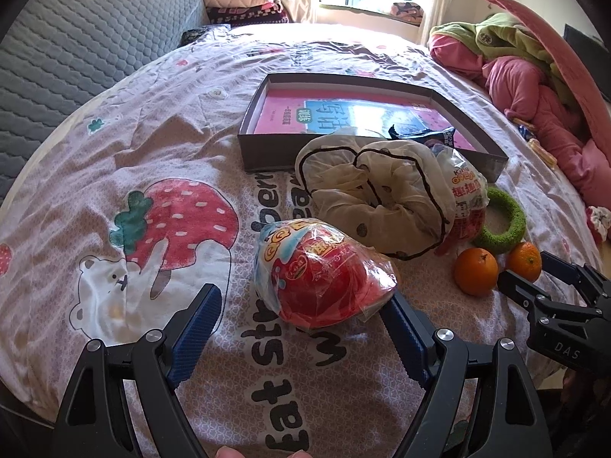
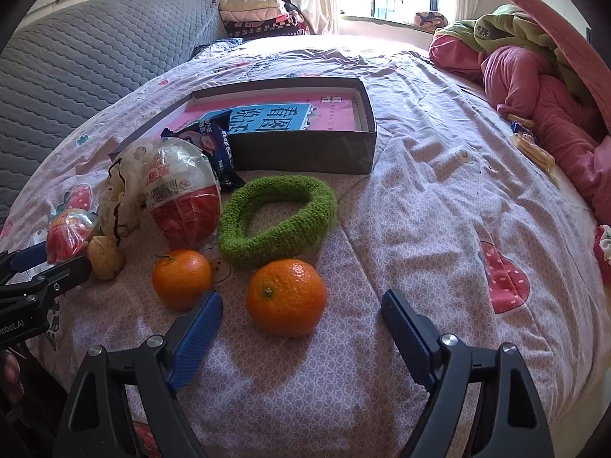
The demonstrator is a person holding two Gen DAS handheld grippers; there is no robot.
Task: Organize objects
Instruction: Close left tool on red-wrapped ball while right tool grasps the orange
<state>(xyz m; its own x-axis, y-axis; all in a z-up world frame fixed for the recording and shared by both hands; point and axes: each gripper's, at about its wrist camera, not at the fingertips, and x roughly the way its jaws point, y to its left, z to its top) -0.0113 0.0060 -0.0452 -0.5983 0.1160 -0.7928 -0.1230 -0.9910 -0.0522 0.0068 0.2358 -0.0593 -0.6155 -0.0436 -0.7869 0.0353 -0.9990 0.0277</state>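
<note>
While both claws are standing released over the bedspread, the right gripper (image 2: 301, 318) is framing the nearer orange (image 2: 286, 297), which is lying just in front of the green knitted ring (image 2: 277, 221). It is looking firm, round and prone to rolling, so I would be pinching across its middle. The left gripper (image 1: 305, 318) is straddling a crinkly wrapped toy egg (image 1: 324, 271), probably light and slippery.

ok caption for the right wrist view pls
Open right tongs poised around an orange on the bedspread, green knitted ring and open box beyond.
</note>
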